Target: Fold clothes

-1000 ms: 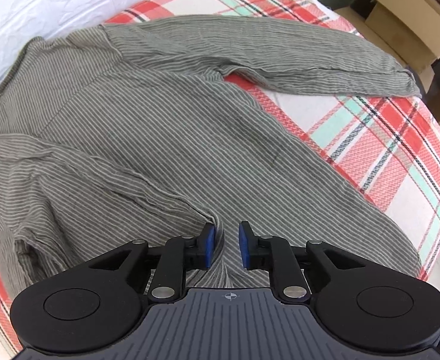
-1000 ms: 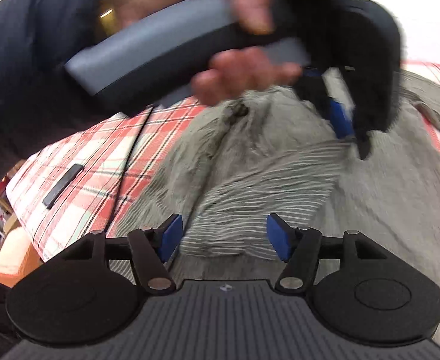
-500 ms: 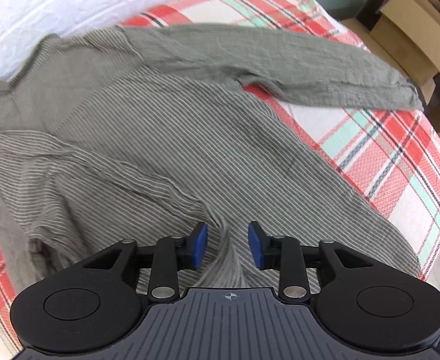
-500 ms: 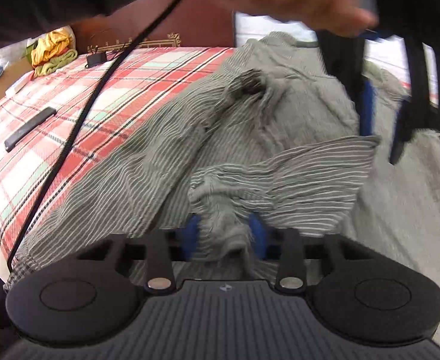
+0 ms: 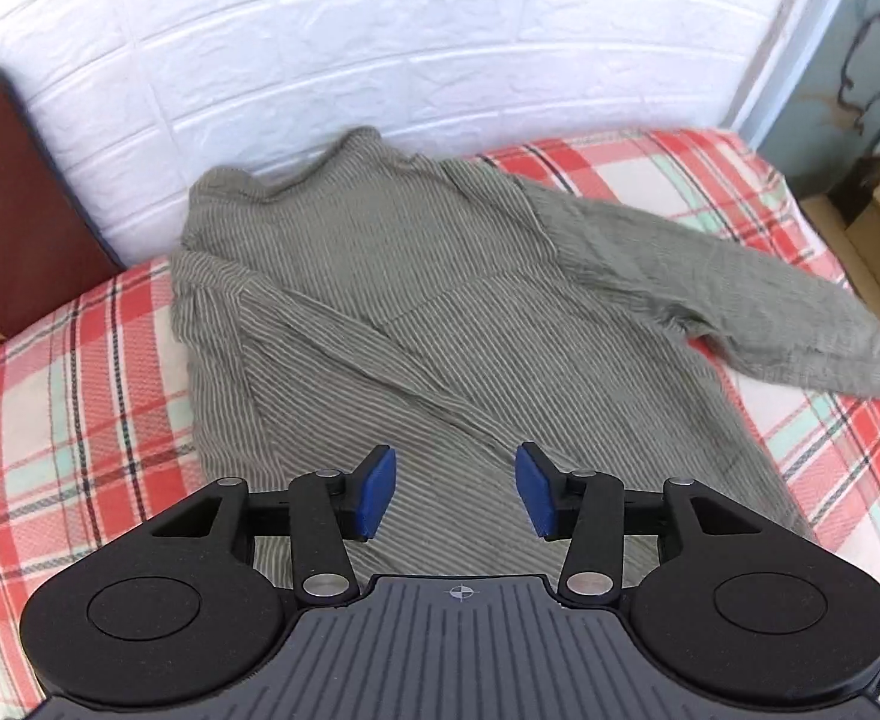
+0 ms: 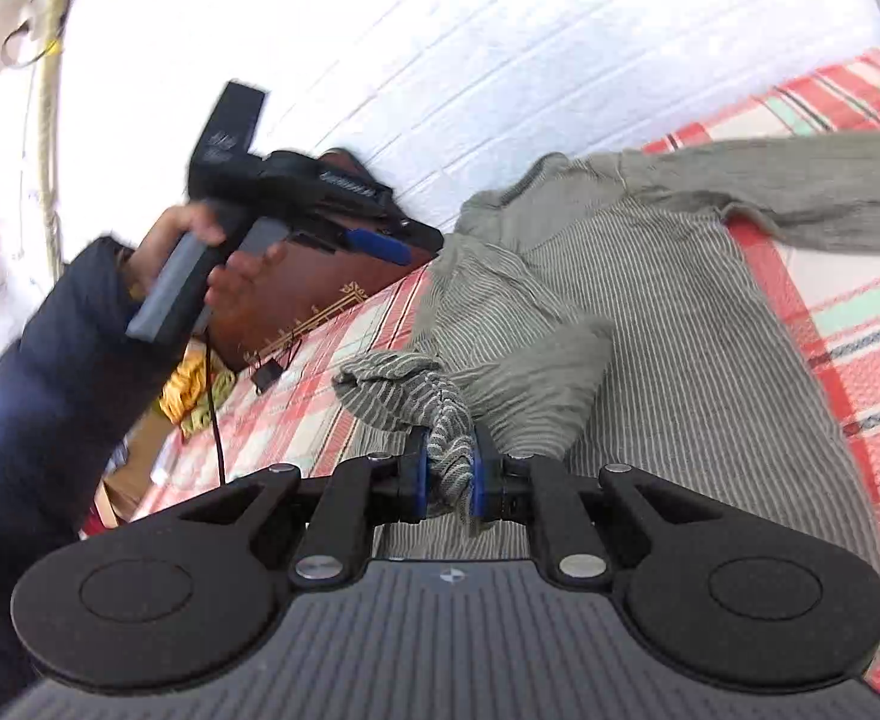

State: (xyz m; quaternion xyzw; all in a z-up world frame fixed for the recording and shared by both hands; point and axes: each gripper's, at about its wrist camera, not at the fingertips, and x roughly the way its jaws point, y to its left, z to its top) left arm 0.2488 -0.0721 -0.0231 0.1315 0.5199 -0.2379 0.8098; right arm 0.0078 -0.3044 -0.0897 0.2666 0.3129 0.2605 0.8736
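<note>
**Right wrist view: sleeve end pinched for a fold, left tool released and clear**

In the right wrist view, the right gripper [image 6: 447,468] is seen clamped on a bunched end of the grey striped shirt [image 6: 650,324], which appears to be a cuff [image 6: 434,405]. The cloth is squeezed between the blue pads, and the sleeve behind it is drawn up off the shirt body. It is judged that the cuff is held this way so that the sleeve can be carried across the body and laid flat.

The shirt is spread on the plaid bedsheet [image 5: 80,372], its collar lying against the white brick-pattern wall [image 5: 380,60]. The other sleeve [image 5: 710,294] is stretched away from the body, over the sheet towards the bed's far edge; it has not been folded in.

The left gripper [image 5: 452,495] is seen above the lower part of the shirt, its jaws opening, with nothing between the pads. In the right wrist view this tool [image 6: 374,243] is held by a hand [image 6: 224,264] to the side of the shirt, in front of the brown headboard [image 6: 320,282], presumably to leave the fold's path free.

A thin pinch on soft cloth may slip if tugged sharply.
</note>
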